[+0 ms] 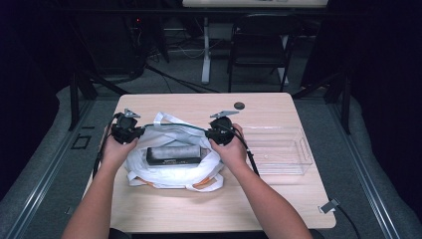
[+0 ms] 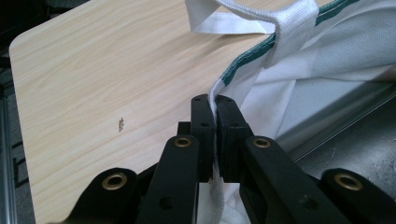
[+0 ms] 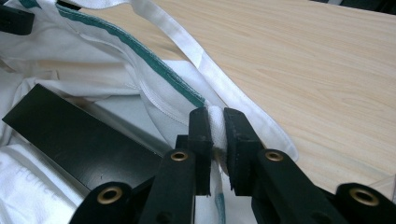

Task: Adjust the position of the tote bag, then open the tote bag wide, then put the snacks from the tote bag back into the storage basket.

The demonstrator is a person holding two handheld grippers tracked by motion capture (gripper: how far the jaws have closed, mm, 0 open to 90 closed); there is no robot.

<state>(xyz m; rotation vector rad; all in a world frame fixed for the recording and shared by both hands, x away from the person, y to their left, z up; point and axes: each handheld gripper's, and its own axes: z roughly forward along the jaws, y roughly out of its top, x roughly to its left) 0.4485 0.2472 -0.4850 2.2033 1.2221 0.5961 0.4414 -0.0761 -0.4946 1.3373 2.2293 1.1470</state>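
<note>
The rim of the white bag (image 1: 171,172) is pinched by the left gripper (image 2: 214,108). Between the two grippers, the bag mouth is held open over a black box (image 1: 173,156). The opposite rim is pinched by the right gripper (image 3: 215,120). Beyond it, a clear container (image 1: 278,149) is seen on the table (image 1: 164,209).

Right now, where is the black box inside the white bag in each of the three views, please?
High view: the black box lies in the open white bag, centre of the table, between the left gripper and right gripper.
Left gripper view: I cannot tell it; a grey surface lies inside the bag at the right.
Right gripper view: lower left.
Shared landmark: the bag's green-edged rim, which both grippers clamp.
</note>
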